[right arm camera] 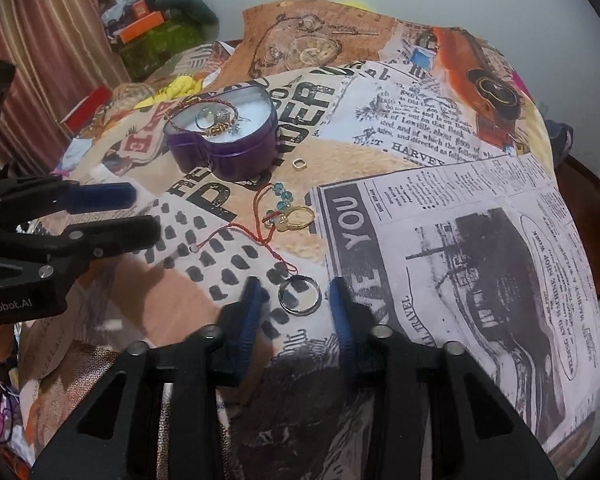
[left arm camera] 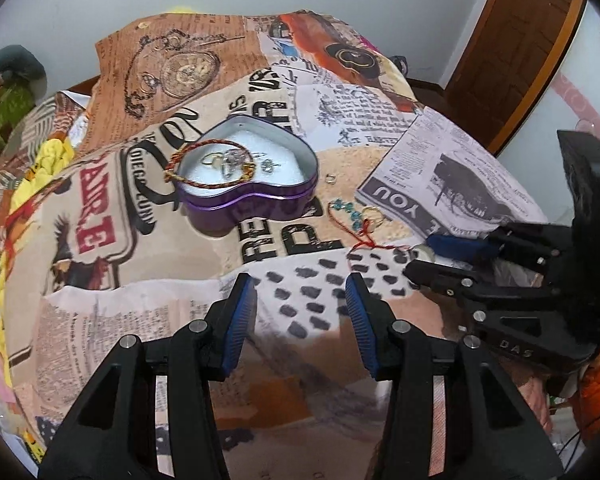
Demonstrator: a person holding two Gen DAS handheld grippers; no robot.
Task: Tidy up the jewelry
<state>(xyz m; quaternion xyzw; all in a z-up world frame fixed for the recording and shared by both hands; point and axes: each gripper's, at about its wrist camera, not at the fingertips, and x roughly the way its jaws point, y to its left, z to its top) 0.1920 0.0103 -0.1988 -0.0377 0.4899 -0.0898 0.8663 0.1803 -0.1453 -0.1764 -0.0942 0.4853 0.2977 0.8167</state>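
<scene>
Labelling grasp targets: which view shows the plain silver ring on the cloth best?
Right wrist: the plain silver ring lies close and whole between the right tongs, untouched. In the left wrist view I cannot pick it out beside those tongs.

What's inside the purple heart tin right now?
The purple heart tin holds a silver ring, gold pieces and a braided bracelet draped over its rim, on white padding; anything beneath is hidden.

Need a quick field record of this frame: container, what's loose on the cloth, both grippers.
container: purple heart tin, lid off, holding a braided bracelet and rings
loose on cloth: silver ring, gold ring, red cord bracelet with blue beads, small gold link
surface: newspaper-print cloth
right gripper: jaws either side of the silver ring, gaps showing, not yet pinched
left gripper: jaws apart, nothing between them
</scene>
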